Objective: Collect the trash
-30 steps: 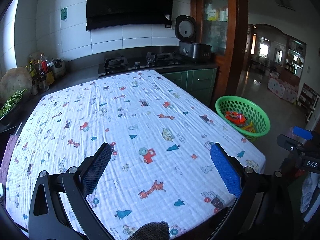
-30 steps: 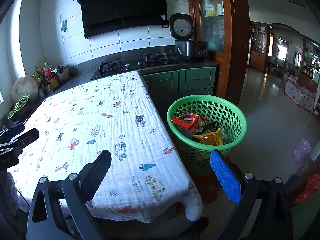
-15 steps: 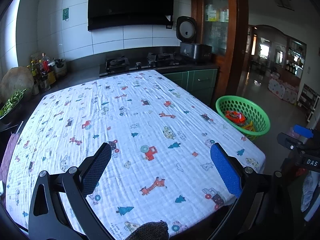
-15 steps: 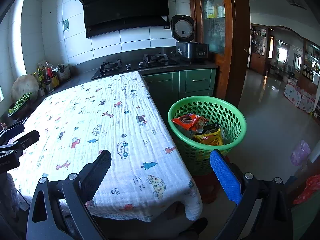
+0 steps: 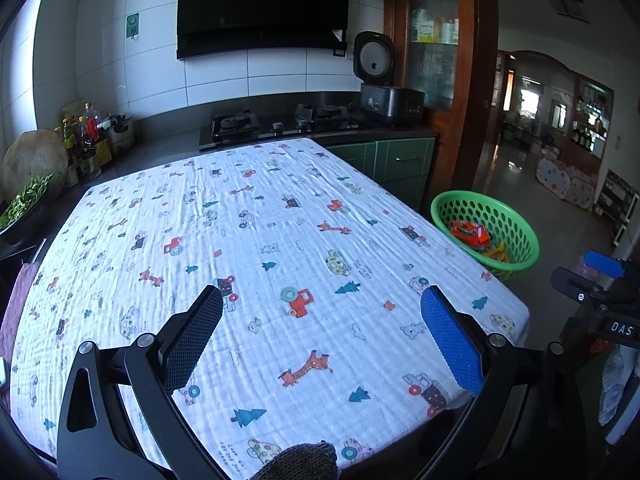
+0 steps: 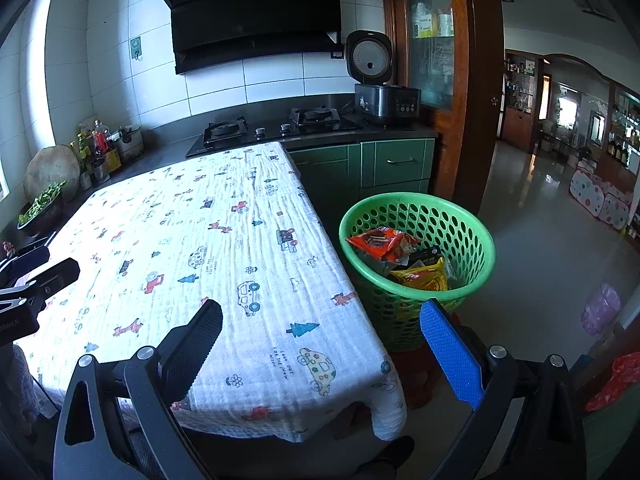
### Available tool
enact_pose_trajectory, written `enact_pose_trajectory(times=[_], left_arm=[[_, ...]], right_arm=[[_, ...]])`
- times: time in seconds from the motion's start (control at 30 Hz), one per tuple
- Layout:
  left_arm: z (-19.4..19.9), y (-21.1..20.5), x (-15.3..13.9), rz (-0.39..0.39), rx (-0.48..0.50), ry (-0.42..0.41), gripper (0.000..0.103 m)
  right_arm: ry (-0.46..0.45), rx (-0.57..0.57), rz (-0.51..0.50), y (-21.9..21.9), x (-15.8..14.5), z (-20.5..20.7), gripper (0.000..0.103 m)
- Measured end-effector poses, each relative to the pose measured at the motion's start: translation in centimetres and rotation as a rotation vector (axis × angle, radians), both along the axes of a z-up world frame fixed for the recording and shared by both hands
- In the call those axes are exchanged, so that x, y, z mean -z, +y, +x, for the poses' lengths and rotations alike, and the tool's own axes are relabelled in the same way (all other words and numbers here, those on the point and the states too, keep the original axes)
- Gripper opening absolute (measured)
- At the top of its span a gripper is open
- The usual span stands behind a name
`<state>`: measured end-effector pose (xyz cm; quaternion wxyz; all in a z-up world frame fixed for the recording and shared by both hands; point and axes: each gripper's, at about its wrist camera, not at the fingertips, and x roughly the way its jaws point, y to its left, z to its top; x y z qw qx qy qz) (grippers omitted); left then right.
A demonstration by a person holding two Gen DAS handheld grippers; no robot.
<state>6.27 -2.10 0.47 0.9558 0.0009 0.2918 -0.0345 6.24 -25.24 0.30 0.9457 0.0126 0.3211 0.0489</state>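
Observation:
A green perforated basket (image 6: 476, 236) stands on the floor by the table's right edge, also in the left wrist view as the basket (image 5: 516, 232). Inside lie an orange-red snack wrapper (image 6: 380, 242), a yellow wrapper (image 6: 424, 278) and a dark packet. My left gripper (image 5: 320, 332) hangs open over the near part of the table (image 5: 240, 220), which is covered by a white cartoon-print cloth, with nothing between its fingers. My right gripper (image 6: 320, 340) is open above the table's near right corner, short of the basket. No loose trash shows on the cloth.
Behind the table runs a dark counter with a gas hob (image 6: 272, 128), a rice cooker (image 6: 380, 92), bottles (image 6: 96, 148) and a bowl of greens (image 6: 40, 208). Green cabinets (image 6: 384, 168) and a wooden door frame stand beyond the basket. Tiled floor (image 6: 540, 248) extends to the right.
Both grippers have drifted back and up slightly, so the table and basket look a little farther off. Both stay open and hold nothing.

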Motion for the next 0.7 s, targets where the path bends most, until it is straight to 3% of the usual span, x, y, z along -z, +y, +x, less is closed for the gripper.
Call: enact_pose_trajectory(times=[0.7], left_arm=[[-0.1, 0.05, 0.11, -0.003, -0.006, 0.005, 0.098]], right_arm=[[0.0, -0.003, 0.005, 0.11, 0.08, -0.07, 0.096]])
